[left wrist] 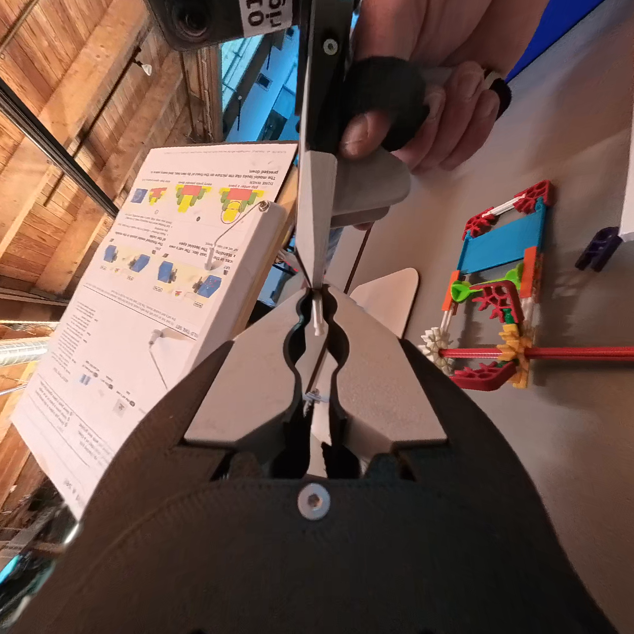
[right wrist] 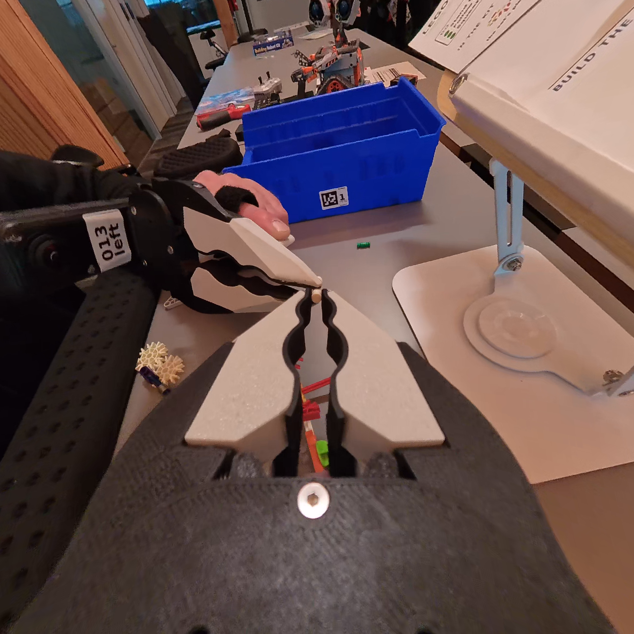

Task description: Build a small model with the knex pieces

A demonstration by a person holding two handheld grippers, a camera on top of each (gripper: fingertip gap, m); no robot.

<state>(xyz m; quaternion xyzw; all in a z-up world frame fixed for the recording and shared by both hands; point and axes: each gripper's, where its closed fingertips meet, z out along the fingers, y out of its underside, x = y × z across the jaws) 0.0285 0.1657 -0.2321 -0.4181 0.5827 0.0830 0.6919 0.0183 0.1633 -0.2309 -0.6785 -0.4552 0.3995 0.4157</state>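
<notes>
My left gripper and my right gripper meet tip to tip above the grey table. Both are shut on one short white rod, which lies inside the left jaws. Its end shows between the right fingertips in the right wrist view. The right gripper comes in from above in the left wrist view. The left gripper comes in from the left in the right wrist view. A colourful rod-and-connector model with a blue panel lies on the table beside them.
An instruction sheet leans on a white stand with a flat base. A blue bin stands farther back. Loose on the table are a green piece, white snowflake connectors and a purple connector. A black perforated mat lies at the left. Less than 4 cm separates the two grippers' tips. From either gripper's tips it is about 15 cm to the purple connector.
</notes>
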